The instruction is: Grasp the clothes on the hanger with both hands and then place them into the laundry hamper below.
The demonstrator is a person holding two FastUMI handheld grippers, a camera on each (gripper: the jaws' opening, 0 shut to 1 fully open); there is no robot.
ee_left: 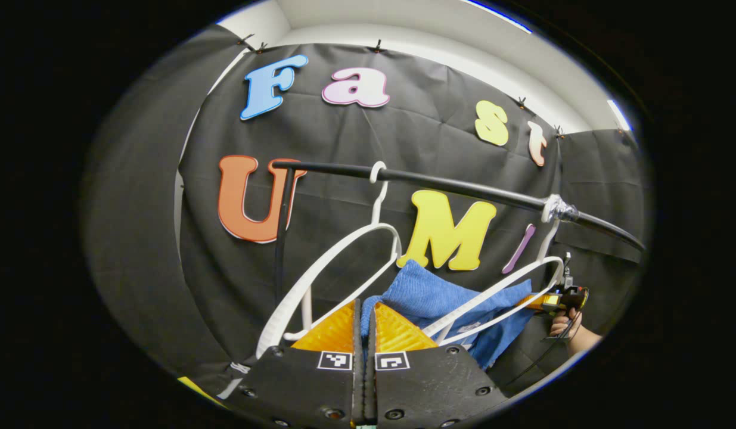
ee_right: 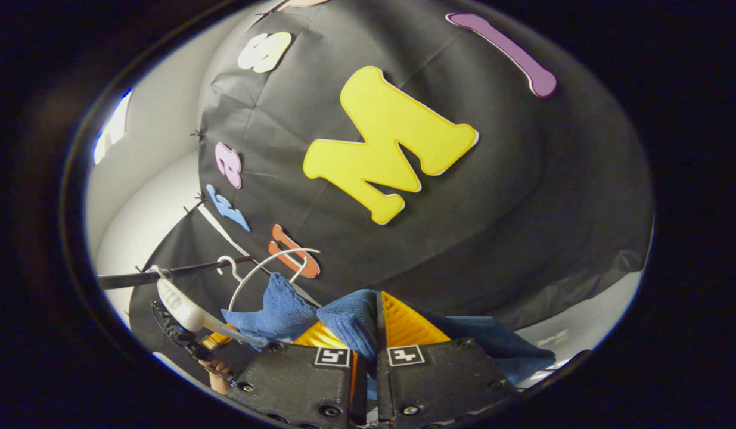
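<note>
A blue knitted garment (ee_left: 430, 295) stretches between two white hangers (ee_left: 344, 268) that hook on a black rail (ee_left: 463, 187). In the left gripper view my left gripper (ee_left: 368, 313) is shut, with a fold of the blue cloth pinched between its fingers. Farther right, the right gripper (ee_left: 561, 299) and a hand hold the garment's other end. In the right gripper view my right gripper (ee_right: 376, 325) is shut on a bunched blue garment (ee_right: 353, 322). The cloth runs left from there to a white hanger (ee_right: 254, 274) and the left gripper (ee_right: 180, 336).
The rail's upright post (ee_left: 280, 238) stands at its left end. A taped joint (ee_left: 557, 208) holds the second hanger's hook. The black cloth wall (ee_left: 403, 137) hangs close behind the rail. White wall (ee_right: 147, 196) shows past the cloth.
</note>
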